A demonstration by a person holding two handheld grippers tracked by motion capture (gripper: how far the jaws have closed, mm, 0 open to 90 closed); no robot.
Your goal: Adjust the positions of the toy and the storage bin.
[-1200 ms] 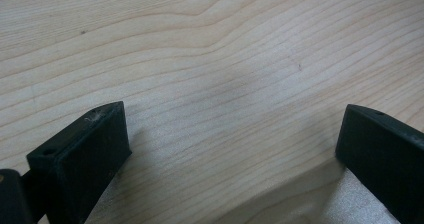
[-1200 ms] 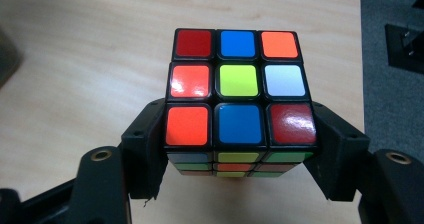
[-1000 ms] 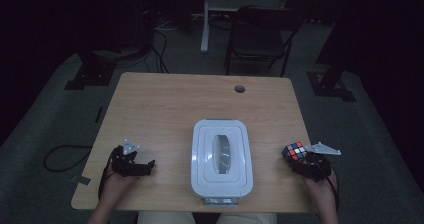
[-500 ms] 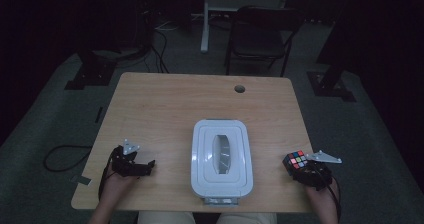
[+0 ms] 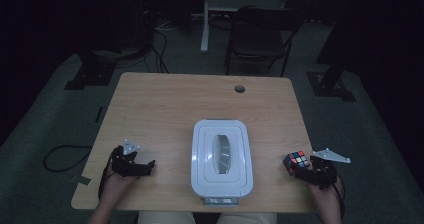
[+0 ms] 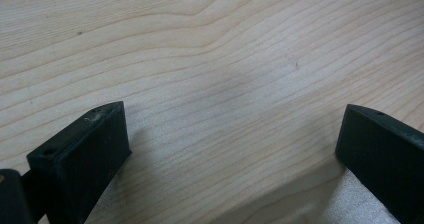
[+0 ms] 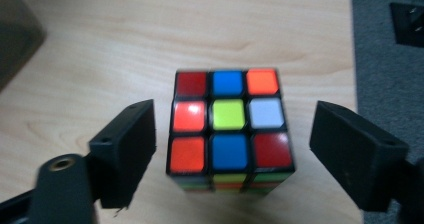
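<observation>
Left gripper (image 5: pixel 142 167) sits near the table's (image 5: pixel 165 109) front left corner, jaws wide apart with nothing between them, just bare wood in the left gripper view; it hasn't moved over the last second. At the front edge, mid-table, we see the white box (image 5: pixel 220 159) with its lid on, untouched and in the same spot as before. Near the front right corner, the right gripper (image 5: pixel 299 170) has just been opening: its jaws now stand apart on either side of the cube (image 5: pixel 295 161), with a visible gap on both sides in the right gripper view, so the pads aren't pressing on it. A second ago the cube sat a bit farther from the front edge, at the jaw tips; now it rests on the table closer to that edge, well apart from the box. We read this as a release: cube set down. If the cube is meant for the box, the lid comes off first.
</observation>
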